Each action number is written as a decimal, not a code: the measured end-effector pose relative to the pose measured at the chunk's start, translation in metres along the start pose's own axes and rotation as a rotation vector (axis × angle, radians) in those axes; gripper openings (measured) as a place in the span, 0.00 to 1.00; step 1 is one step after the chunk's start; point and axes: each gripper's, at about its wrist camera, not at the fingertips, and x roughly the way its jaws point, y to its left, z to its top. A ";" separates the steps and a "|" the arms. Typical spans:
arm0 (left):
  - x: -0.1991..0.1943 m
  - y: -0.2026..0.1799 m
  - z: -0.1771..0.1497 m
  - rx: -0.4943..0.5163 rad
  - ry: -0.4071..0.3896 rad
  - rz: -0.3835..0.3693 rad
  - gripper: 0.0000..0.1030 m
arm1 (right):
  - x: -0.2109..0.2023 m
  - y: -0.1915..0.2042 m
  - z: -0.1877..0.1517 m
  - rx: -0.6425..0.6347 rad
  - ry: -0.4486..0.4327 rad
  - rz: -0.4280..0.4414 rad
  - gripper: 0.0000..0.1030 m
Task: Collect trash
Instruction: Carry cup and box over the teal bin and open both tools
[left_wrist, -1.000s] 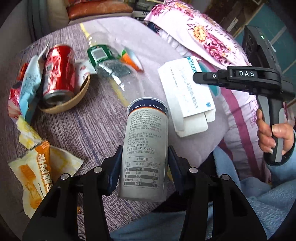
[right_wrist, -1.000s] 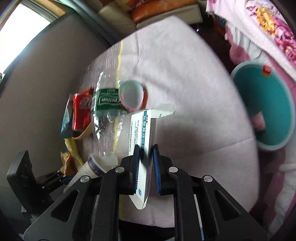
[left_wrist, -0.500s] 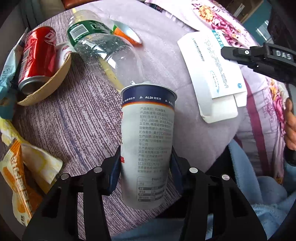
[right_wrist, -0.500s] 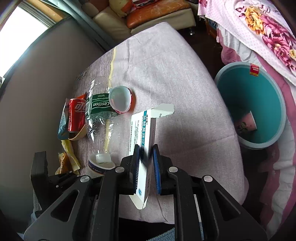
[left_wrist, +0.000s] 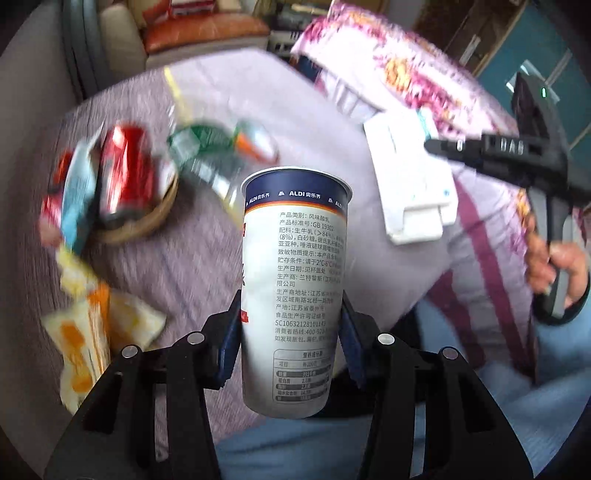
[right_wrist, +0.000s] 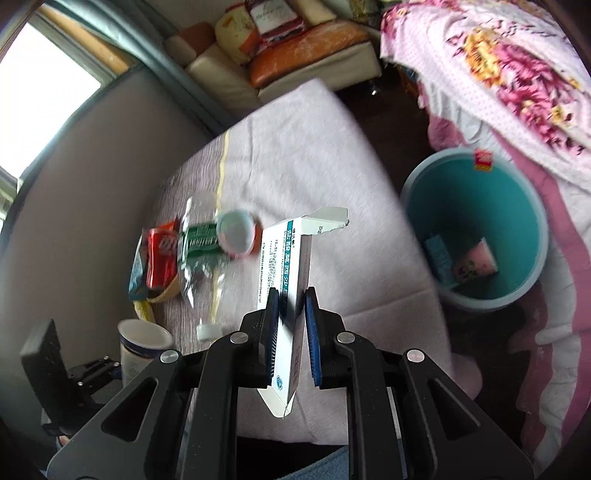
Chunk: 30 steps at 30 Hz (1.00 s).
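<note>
The left gripper (left_wrist: 290, 328) is clamped on a yogurt cup (left_wrist: 293, 280), held upright above the near edge of the table (right_wrist: 314, 140); the right gripper (right_wrist: 290, 328) pinches a flat white carton (right_wrist: 284, 280) edge-on, also above the table. The teal bin (right_wrist: 472, 184) stands on the floor just beside the table's right side, already holding two or three items; their kind is hard to read. Judged step: carry both to the bin. Move the carton over the bin's mouth first; release only when well inside the rim; keep the cup upright in case of residue. A red can (right_wrist: 160, 258) and a plastic bottle (right_wrist: 199, 251) lie on the table, left of the carton.
</note>
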 end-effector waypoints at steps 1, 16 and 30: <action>0.001 -0.005 0.011 0.003 -0.013 -0.005 0.47 | -0.005 -0.002 0.002 0.004 -0.013 -0.006 0.13; 0.111 -0.126 0.155 0.123 0.024 -0.148 0.47 | -0.072 -0.122 0.059 0.162 -0.220 -0.233 0.13; 0.209 -0.178 0.191 0.170 0.169 -0.149 0.48 | -0.045 -0.187 0.066 0.252 -0.157 -0.303 0.13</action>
